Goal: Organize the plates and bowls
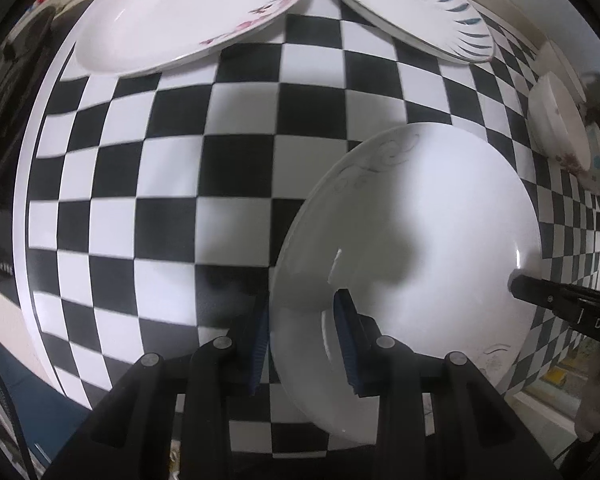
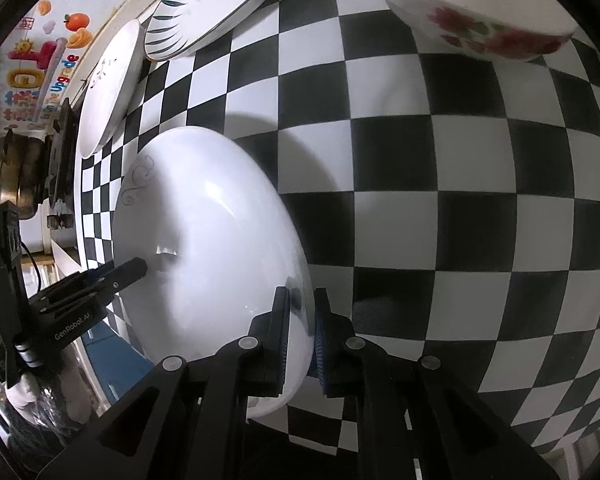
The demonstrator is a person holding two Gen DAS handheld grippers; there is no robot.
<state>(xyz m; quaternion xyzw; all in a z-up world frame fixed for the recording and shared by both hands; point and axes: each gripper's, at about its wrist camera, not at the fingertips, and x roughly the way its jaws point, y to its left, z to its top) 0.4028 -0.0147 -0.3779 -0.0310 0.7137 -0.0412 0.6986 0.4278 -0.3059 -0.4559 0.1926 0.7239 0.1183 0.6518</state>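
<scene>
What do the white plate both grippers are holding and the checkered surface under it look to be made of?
White plate: probably glazed ceramic, glossy, with sharp highlights and a faint grey scroll print. Checkered surface: smooth and matte, possibly a printed vinyl cover; it shows soft shadows and no glare.

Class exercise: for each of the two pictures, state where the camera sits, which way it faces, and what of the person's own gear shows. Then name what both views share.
Left wrist: on the left claw, facing down at the chequered black-and-white tablecloth; its pads straddle the plain white swirl-trimmed plate.
Right wrist: on the right claw, angled down; it clamps the same plate's opposite rim.
Shared: that plate, the cloth, the blue-leaf plate, each other's claw.
</scene>
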